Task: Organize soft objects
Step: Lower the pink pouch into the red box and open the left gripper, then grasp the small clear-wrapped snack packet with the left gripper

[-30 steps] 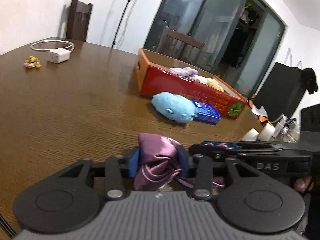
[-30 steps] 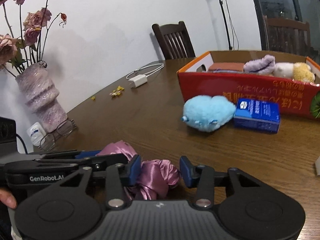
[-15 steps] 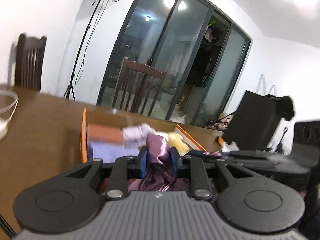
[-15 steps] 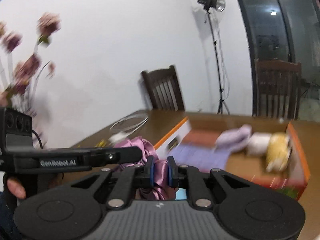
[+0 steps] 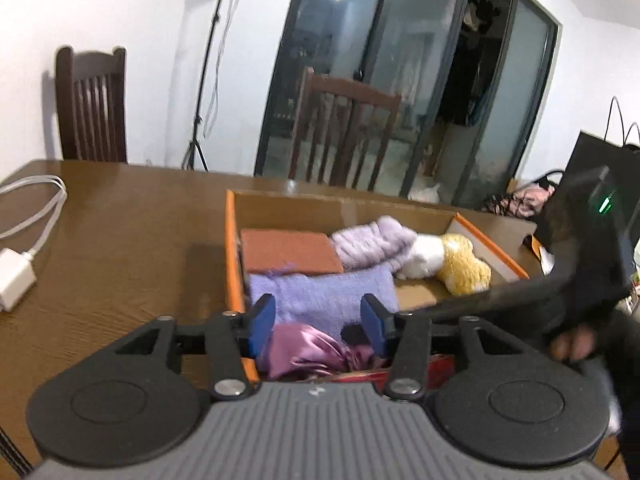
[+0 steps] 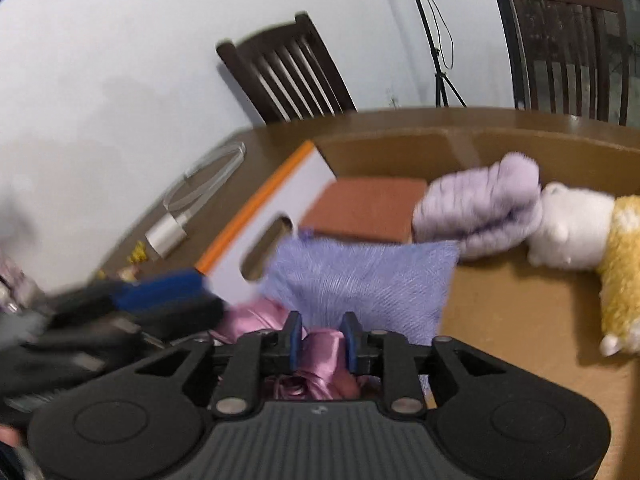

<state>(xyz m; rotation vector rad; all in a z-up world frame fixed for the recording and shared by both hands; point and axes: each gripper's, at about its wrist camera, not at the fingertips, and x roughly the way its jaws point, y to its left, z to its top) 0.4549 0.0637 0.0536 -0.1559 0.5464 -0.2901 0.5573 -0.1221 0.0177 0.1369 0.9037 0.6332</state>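
Observation:
A crumpled pink satin cloth [image 5: 308, 354] lies at the near left corner of the orange cardboard box [image 5: 230, 240]. My left gripper [image 5: 318, 322] is open above it, its pads apart on either side. My right gripper [image 6: 322, 340] is shut on the satin cloth [image 6: 326, 350] and holds it over the box's near edge; its arm crosses the left wrist view at the right. In the box lie a lilac knit cloth [image 6: 360, 280], a brown folded cloth [image 6: 366, 208], a fluffy lilac item [image 6: 480, 208] and a white and yellow plush toy [image 6: 592, 240].
The box stands on a brown wooden table [image 5: 100, 248]. A white charger with its cable [image 5: 16, 280] lies at the table's left. Two dark wooden chairs [image 5: 92, 104] stand behind the table, with a light stand and glass doors beyond.
Both grippers carried the satin cloth up from the table to the box. My left gripper has opened and let it go; my right gripper closed on it and still holds it.

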